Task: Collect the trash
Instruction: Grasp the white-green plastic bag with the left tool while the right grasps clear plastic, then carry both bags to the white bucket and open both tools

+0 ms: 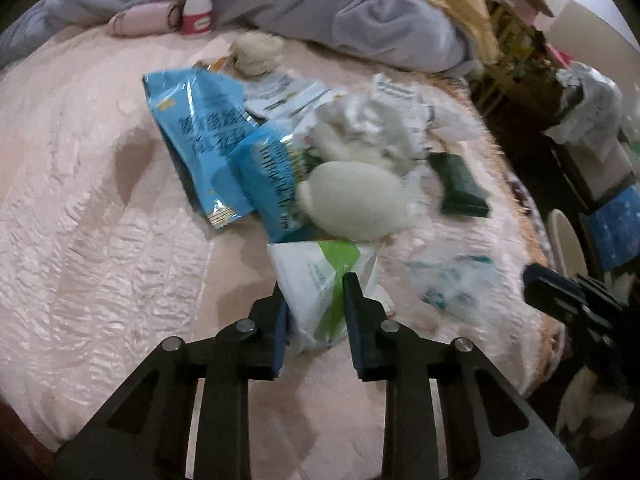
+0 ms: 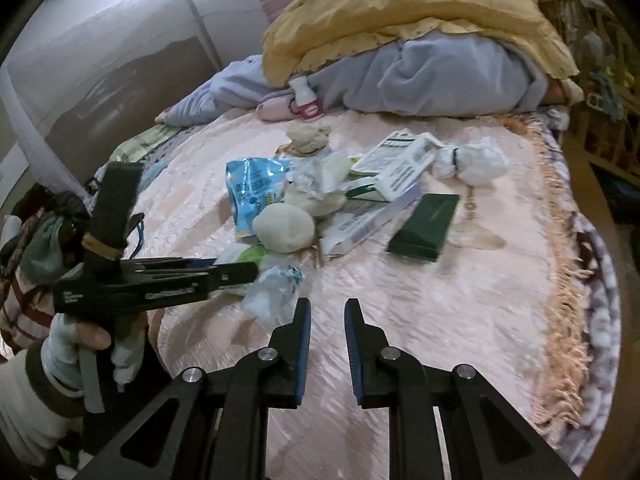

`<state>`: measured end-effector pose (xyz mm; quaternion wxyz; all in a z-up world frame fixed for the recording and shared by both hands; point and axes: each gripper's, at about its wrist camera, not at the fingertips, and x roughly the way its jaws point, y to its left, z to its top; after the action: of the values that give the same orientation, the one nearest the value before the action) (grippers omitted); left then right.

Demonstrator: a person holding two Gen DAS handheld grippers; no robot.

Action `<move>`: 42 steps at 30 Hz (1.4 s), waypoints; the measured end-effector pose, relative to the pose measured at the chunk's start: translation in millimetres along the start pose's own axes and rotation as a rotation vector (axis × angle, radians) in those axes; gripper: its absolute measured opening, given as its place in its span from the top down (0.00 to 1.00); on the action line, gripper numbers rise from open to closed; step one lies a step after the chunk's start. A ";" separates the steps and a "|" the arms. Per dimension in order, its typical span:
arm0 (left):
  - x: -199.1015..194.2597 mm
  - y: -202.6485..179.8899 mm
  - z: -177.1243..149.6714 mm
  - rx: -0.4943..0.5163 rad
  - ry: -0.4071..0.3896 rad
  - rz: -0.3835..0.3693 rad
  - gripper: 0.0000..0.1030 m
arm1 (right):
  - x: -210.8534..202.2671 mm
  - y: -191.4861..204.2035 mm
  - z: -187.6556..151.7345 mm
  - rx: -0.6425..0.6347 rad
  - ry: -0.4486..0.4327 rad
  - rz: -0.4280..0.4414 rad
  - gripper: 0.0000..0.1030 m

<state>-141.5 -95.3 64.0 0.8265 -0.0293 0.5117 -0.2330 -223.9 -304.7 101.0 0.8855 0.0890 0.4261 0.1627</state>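
A heap of trash lies on a pink bedspread [image 1: 100, 208]. My left gripper [image 1: 312, 284] is open, its fingers on either side of a white and green plastic packet [image 1: 320, 280]. Beyond it lie blue snack bags [image 1: 200, 136], a white round wad [image 1: 352, 204], crumpled white paper [image 1: 360, 128], a dark green box [image 1: 460, 184] and a clear crumpled wrapper [image 1: 452, 280]. My right gripper [image 2: 327, 304] is open and empty above the bare bedspread, short of the clear wrapper [image 2: 272, 284]. The left gripper [image 2: 236, 274] shows side-on in the right wrist view.
A grey quilt [image 2: 420, 76] and yellow blanket [image 2: 380, 12] lie piled at the bed's far side, with a small white and red bottle [image 2: 306, 100] against them. White cartons [image 2: 404, 164] and a knotted white bag [image 2: 476, 160] lie farther back. The fringed bed edge [image 2: 568, 280] runs on the right.
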 end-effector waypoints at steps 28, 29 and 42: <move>-58.9 -45.5 8.6 0.080 -0.129 -0.025 0.80 | 16.4 -11.7 -1.3 0.008 -0.012 -0.048 0.84; -57.5 -52.5 10.0 0.087 -0.129 -0.035 0.80 | 7.7 -15.5 -1.4 0.018 -0.024 -0.046 0.84; -28.5 -163.2 28.4 0.220 -0.119 -0.138 0.80 | -109.0 -86.8 -21.0 0.101 -0.152 -0.219 0.84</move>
<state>-185.6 -234.0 148.0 0.8355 0.0127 0.4299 -0.3421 -285.6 -424.8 141.2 0.9220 0.0987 0.3726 0.0364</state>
